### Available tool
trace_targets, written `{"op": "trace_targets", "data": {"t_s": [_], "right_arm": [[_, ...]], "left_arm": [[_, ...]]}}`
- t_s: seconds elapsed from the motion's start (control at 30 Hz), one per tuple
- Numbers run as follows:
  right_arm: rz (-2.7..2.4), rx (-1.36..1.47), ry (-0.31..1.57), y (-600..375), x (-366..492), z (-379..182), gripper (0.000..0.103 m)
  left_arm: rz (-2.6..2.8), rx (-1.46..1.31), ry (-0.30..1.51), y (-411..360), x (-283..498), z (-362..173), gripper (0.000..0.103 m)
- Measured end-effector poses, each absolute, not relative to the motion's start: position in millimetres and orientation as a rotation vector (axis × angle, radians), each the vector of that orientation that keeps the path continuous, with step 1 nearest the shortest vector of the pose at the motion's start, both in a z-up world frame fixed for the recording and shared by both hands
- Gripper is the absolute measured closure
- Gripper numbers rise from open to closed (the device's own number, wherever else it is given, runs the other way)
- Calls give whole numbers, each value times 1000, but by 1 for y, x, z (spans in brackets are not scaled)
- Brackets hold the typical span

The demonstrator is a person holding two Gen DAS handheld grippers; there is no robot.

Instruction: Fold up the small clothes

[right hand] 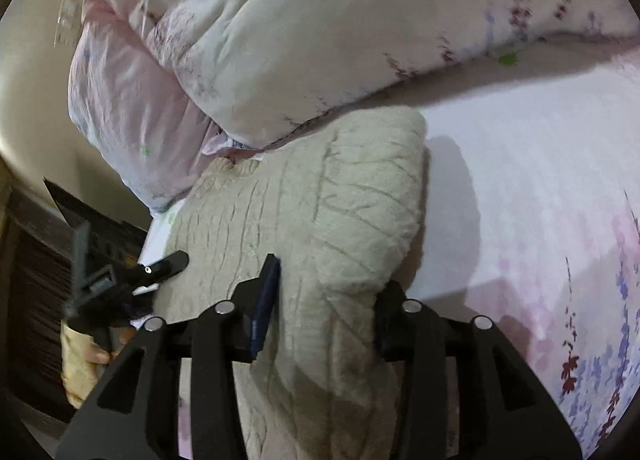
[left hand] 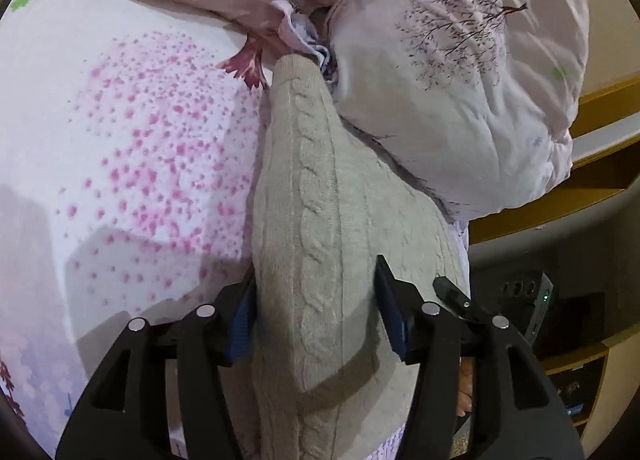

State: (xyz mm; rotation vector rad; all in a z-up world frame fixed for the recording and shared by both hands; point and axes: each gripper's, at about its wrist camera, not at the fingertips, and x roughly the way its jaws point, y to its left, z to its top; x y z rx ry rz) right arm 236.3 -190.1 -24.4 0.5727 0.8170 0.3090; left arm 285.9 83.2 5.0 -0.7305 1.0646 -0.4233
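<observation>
A beige cable-knit sweater (left hand: 316, 219) lies on the floral bed sheet (left hand: 120, 139), stretching away from me towards the pillows. My left gripper (left hand: 316, 300) has its blue-padded fingers on either side of a thick fold of the sweater and grips it. In the right wrist view the same sweater (right hand: 320, 199) is folded over in a bulky bundle, and my right gripper (right hand: 328, 300) holds a fold of it between its fingers. The left gripper (right hand: 160, 266) shows at the sweater's left edge there.
A puffy pink-and-white duvet (left hand: 460, 79) is heaped right behind the sweater, touching it; it also fills the top of the right wrist view (right hand: 280, 39). Wooden shelving (left hand: 600, 139) and a dark device (left hand: 540, 300) stand beside the bed edge.
</observation>
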Motion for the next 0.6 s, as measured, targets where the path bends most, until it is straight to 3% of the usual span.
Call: {"op": "trace_targets", "data": {"t_s": [0.13,0.17,0.2,0.3,0.37,0.5,0.6], "right_arm": [[287,593,768,-204,228,-16,59],[286,582,761,-204,228,-14,65],[272,555,753,-201,229,-13,79],[157,440,745,-192,232,-13,87],[100,414,764,-191,237,-16,87],[65,333,746,-187,222,-5,67],[128,287,667,-181,189,12,67]], "left_arm": [[-410,-658,1020,84,272,23,40],[-409,-641,1016,84,270,26,40],[-407,-623,1014,81,268,27,40],[-368,-570,1018,77,269,23,40],[-351,-546,1025,71,271,19,37],[-330,-483,1008,69,260,24,38],[-353,-469,993,75,238,31,37]]}}
